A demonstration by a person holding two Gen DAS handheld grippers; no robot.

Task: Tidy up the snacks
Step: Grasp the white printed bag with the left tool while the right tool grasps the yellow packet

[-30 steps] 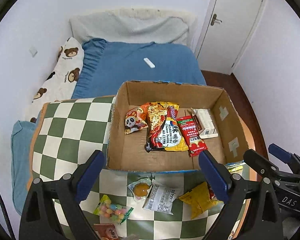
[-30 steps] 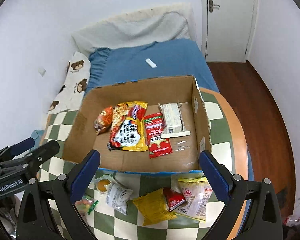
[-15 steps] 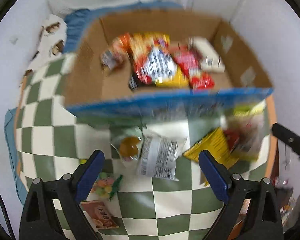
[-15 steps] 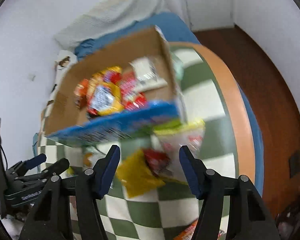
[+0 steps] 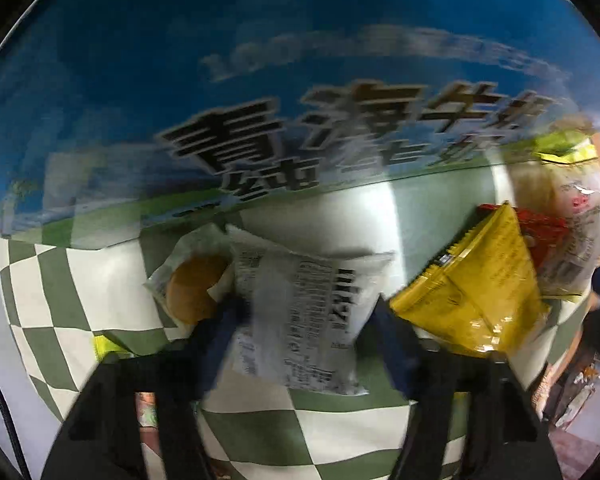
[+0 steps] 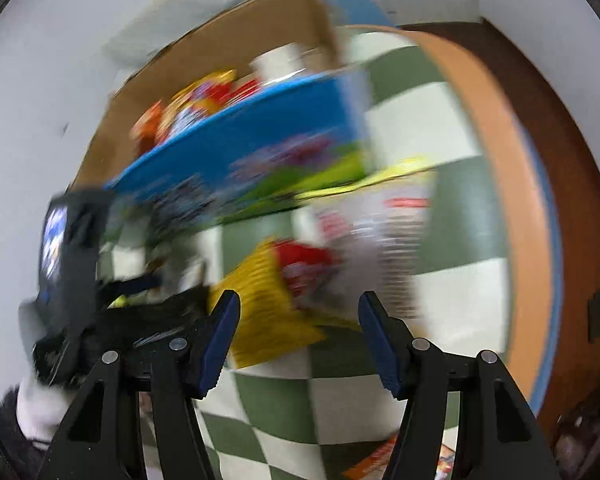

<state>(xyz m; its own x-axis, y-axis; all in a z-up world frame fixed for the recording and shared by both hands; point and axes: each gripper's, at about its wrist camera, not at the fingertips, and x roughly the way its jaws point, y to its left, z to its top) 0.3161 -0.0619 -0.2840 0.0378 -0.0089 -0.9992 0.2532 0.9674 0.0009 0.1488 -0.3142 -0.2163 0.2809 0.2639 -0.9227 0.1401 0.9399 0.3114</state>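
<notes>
My left gripper (image 5: 306,336) points straight down at the green-and-white checked cloth (image 5: 340,420). Its jaws are closing, and the pads meet the two sides of a white printed packet (image 5: 300,312) lying flat. A round orange cake in clear wrap (image 5: 192,292) touches that packet's left edge. My right gripper (image 6: 300,336) stands half open just above a yellow packet (image 6: 268,312), its pads not pressing on it. A red packet (image 6: 308,268) and a white bag with a yellow top (image 6: 380,240) lie right behind. The cardboard box (image 6: 220,60) with a blue printed front wall (image 5: 260,60) holds several snacks.
In the left wrist view the yellow packet (image 5: 472,300), red packet (image 5: 540,224) and clear bag (image 5: 568,216) lie to the right. The round table's orange rim (image 6: 500,160) curves along the right, with dark floor beyond. An orange packet (image 6: 380,460) lies near the front edge.
Both grippers have dropped from above the box to just over the cloth in front of it. The left jaws have narrowed onto the white packet. The right jaws narrowed earlier and have stayed so.
</notes>
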